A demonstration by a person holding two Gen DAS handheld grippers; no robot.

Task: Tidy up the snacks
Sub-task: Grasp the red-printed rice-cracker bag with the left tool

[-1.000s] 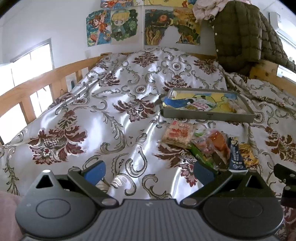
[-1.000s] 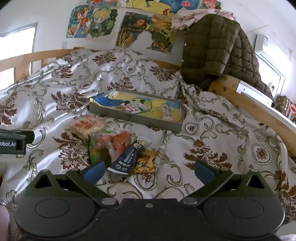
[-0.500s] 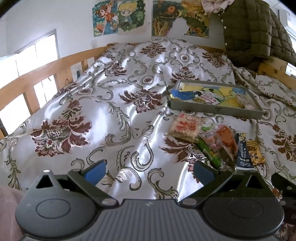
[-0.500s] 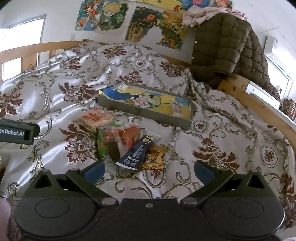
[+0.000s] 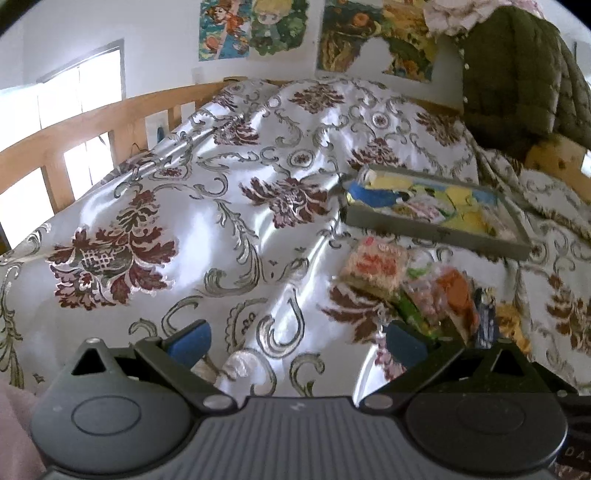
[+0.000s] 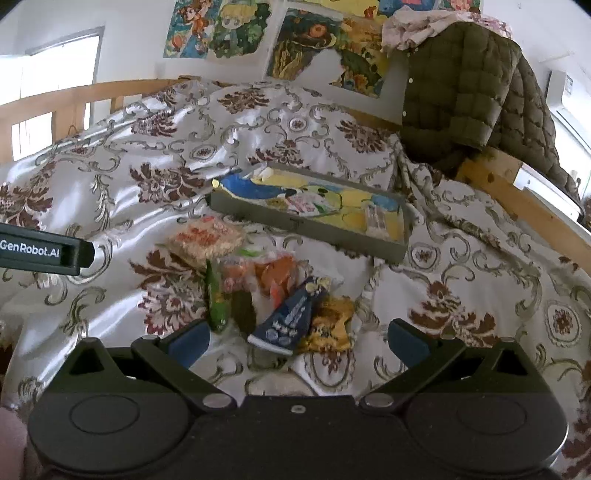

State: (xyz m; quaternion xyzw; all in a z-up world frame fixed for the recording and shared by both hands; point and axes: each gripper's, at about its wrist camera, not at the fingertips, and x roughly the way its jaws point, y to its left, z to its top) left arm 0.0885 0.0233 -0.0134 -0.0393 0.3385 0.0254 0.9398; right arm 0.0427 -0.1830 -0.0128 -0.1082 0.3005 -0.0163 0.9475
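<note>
A heap of snack packets lies on the patterned bedspread: a pale rice-cracker pack (image 6: 205, 238) (image 5: 373, 264), an orange-and-green bag (image 6: 258, 284) (image 5: 439, 295), a dark blue packet (image 6: 291, 317) (image 5: 485, 317) and a yellow packet (image 6: 330, 325) (image 5: 511, 325). Behind them sits a shallow grey tray (image 6: 306, 229) (image 5: 424, 223) with a cartoon lining and a couple of small packets inside. My right gripper (image 6: 295, 339) is open just short of the heap. My left gripper (image 5: 295, 338) is open over bare bedspread, left of the heap; its body (image 6: 44, 253) shows in the right wrist view.
A wooden bed rail (image 5: 74, 125) runs along the left and another (image 6: 517, 192) along the right. A green quilted jacket (image 6: 476, 92) hangs at the back right. Posters (image 6: 229, 26) cover the wall. The bedspread (image 5: 166, 229) lies in folds.
Both grippers have moved forward towards the snacks, which appear larger and nearer. Both stay open, holding nothing.
</note>
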